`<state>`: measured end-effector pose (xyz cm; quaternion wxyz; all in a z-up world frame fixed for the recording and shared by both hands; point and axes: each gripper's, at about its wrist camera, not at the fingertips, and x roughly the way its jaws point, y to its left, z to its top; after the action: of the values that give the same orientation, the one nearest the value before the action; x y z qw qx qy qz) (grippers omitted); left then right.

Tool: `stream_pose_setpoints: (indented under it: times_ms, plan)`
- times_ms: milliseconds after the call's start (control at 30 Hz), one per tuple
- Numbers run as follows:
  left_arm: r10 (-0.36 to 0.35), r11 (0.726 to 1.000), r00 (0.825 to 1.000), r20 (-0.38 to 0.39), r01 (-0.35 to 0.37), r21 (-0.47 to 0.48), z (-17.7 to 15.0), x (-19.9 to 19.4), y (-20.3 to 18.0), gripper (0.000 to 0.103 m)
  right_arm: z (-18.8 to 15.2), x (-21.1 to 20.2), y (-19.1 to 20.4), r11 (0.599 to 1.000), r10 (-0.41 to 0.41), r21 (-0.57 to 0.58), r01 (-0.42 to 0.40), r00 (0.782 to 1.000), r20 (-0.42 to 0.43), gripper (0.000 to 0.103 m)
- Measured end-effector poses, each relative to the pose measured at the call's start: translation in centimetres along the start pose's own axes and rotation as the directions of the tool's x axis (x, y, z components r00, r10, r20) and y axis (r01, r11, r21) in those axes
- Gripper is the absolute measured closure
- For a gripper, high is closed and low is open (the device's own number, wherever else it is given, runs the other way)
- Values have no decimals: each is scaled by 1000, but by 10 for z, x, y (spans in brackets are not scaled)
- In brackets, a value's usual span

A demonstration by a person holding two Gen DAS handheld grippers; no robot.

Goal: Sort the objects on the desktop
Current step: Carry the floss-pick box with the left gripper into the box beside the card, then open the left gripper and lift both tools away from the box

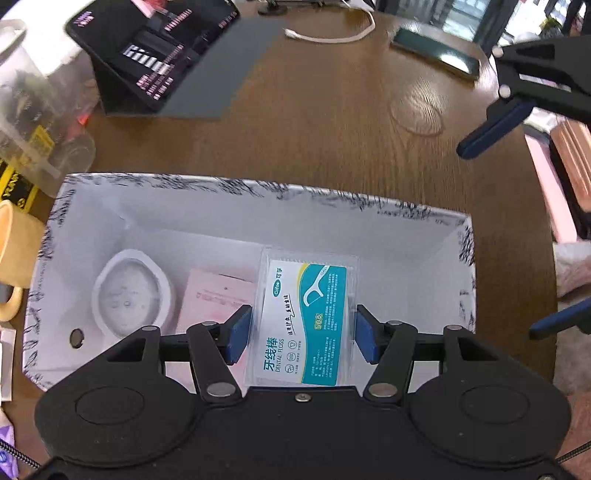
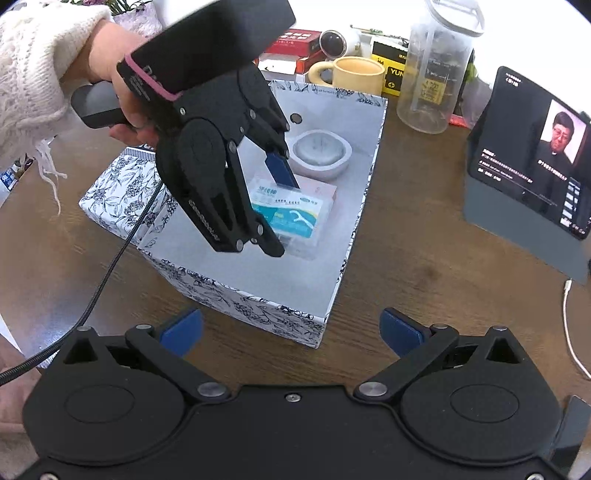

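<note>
Left hand-held gripper [image 1: 303,334]: reaching down into the patterned box [image 1: 258,192], blue pads on either side of the dental floss pack [image 1: 308,321], clamped on its long edges or just touching them.
Left hand [image 2: 107,74]: wrapped round the grey handle, wrist in a white knitted sleeve [image 2: 33,66], tool tilted steeply downward from the upper left in the right wrist view.
Dental floss pack: clear plastic with a white and teal label, held inside the box, lying over a pale pink packet [image 1: 210,295].
Box contents: white round dish [image 1: 131,293] to the left of the pink packet, near the box wall with a small round hole.
Right hand-held gripper [image 2: 291,332]: level above the worktop [image 1: 332,122], fingers wide apart, nothing between them, just outside the near corner of the box.
Box lid [image 2: 122,188]: same flower print, resting on the worktop against the box's side.
Surroundings: yellow mug [image 2: 356,75] and clear plastic jar [image 2: 436,70] behind the box; propped tablet [image 2: 532,155] showing a video on the right; white cable [image 1: 332,35] and a dark phone [image 1: 436,51] farther off.
</note>
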<state>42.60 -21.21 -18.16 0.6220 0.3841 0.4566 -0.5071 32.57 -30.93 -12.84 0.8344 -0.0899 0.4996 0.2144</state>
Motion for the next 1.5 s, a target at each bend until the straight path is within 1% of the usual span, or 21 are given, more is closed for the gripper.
stream_pose_setpoints:
  times_ms: [167, 300, 433, 600, 800, 967, 1067, 1100, 1133, 1200, 1300, 1367, 1400, 1433, 1500]
  plan:
    - [-17, 1000, 998, -55, 18, 22, 0, 16, -1, 46, 2, 3, 1, 1000, 20, 0, -20, 1000, 7, 0]
    - [-8, 1000, 995, -95, 9, 4, -1, 30, 2, 46, 5, 3, 3, 1000, 31, -2, -31, 999, 15, 0]
    - [-45, 999, 995, -89, 44, -16, -1, 30, 4, 46, 8, 4, 5, 999, 41, -3, -41, 999, 14, 0]
    - [-68, 998, 993, -94, 69, 11, -3, 30, -4, 46, 10, 6, 5, 999, 49, 0, -49, 999, 13, 0]
    - [-68, 998, 991, -114, 67, -8, -8, 39, -3, 46, 8, 8, 5, 998, 58, 1, -58, 998, 6, 0]
    - [-62, 998, 991, -121, 63, -1, -12, 42, -4, 46, 7, 10, 4, 998, 58, 4, -59, 998, 2, 0]
    - [-59, 998, 990, -131, 59, -5, -11, 41, -4, 43, 8, 11, 4, 998, 59, 6, -59, 998, 1, 0]
    - [-53, 999, 989, -138, 52, -10, -10, 42, -4, 34, 8, 12, 4, 998, 59, 5, -59, 998, 1, 0]
    - [-42, 999, 988, -146, 40, -17, -8, 42, -3, 30, 8, 12, 4, 998, 59, 5, -59, 998, 0, 0]
    - [-33, 999, 988, -151, 28, -34, -6, 40, -2, 27, 8, 12, 5, 998, 55, 4, -55, 998, -1, 0]
    - [-28, 998, 992, -119, 21, -66, -6, 27, 1, 25, 6, 11, 5, 999, 46, 6, -46, 999, -2, 0]
    - [10, 997, 997, -70, -15, -80, -7, 13, 1, 19, 4, 9, 6, 999, 36, 11, -36, 999, -1, 0]
    - [39, 995, 998, -40, -42, -91, -8, 3, 1, 11, 3, 8, 6, 999, 31, 14, -31, 1000, -1, 0]
    - [64, 993, 998, -9, -64, -102, -10, -7, 1, 10, 2, 8, 6, 1000, 25, 18, -25, 1000, 0, 0]
    - [86, 987, 995, 54, -78, -143, -14, -28, 0, 10, 0, 5, 8, 999, 17, 30, -17, 1000, 6, 0]
